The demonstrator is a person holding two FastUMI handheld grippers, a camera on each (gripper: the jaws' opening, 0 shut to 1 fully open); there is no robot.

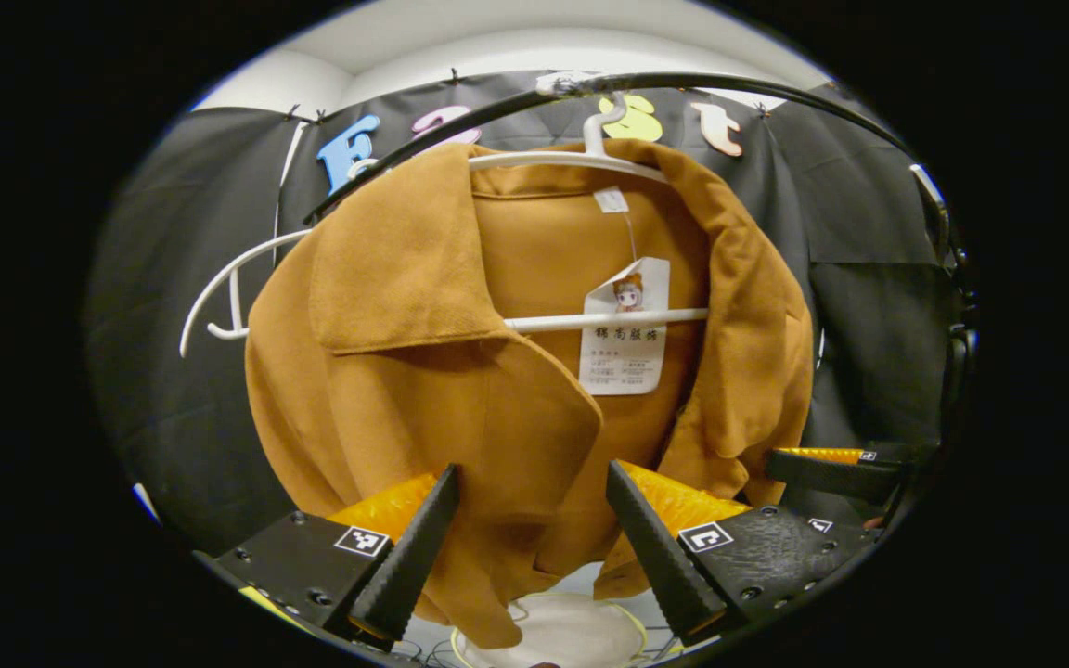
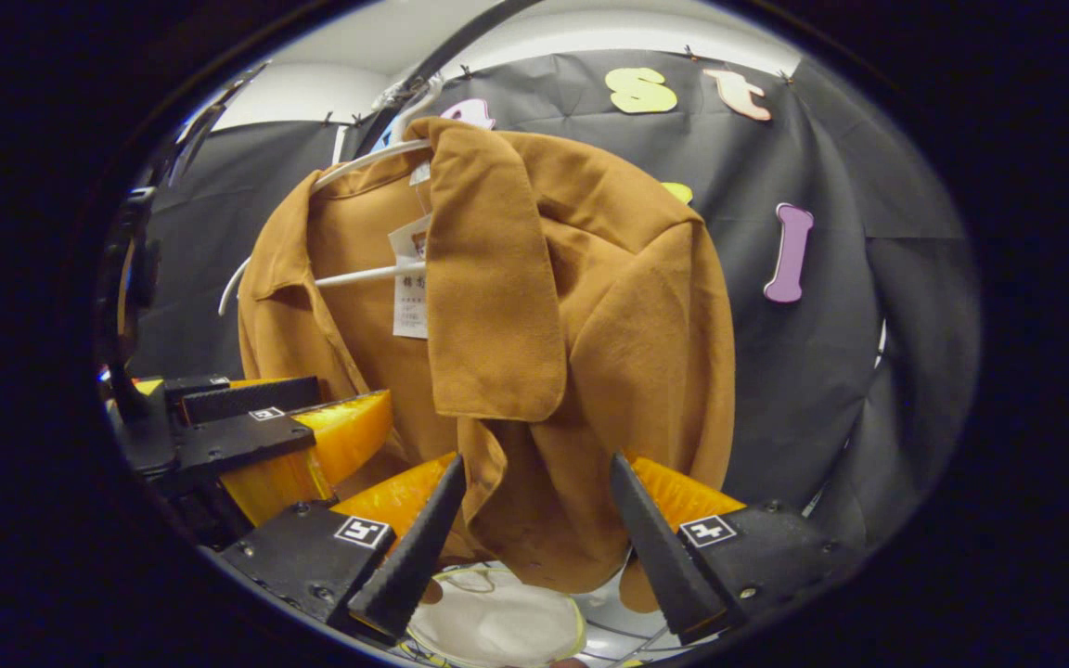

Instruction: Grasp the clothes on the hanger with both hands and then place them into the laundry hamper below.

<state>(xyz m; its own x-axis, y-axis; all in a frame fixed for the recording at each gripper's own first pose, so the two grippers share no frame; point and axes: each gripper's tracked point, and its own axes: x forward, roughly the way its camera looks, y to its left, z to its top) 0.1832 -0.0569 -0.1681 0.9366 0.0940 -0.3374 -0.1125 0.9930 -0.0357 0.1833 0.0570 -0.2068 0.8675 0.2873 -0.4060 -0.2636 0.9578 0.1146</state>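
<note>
Hanging brown jacket (image 1: 460, 371), collar folded, maybe suede

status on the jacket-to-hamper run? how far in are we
Early. Done: both grippers are brought up to the brown jacket, the left gripper and right gripper each open with fabric between the fingers. In hand: closing on the cloth; neither clamps it yet. Left: the jacket hangs on the white hanger on the black rail, so grasping, pulling it off and lowering it into the hamper below all remain.
</note>
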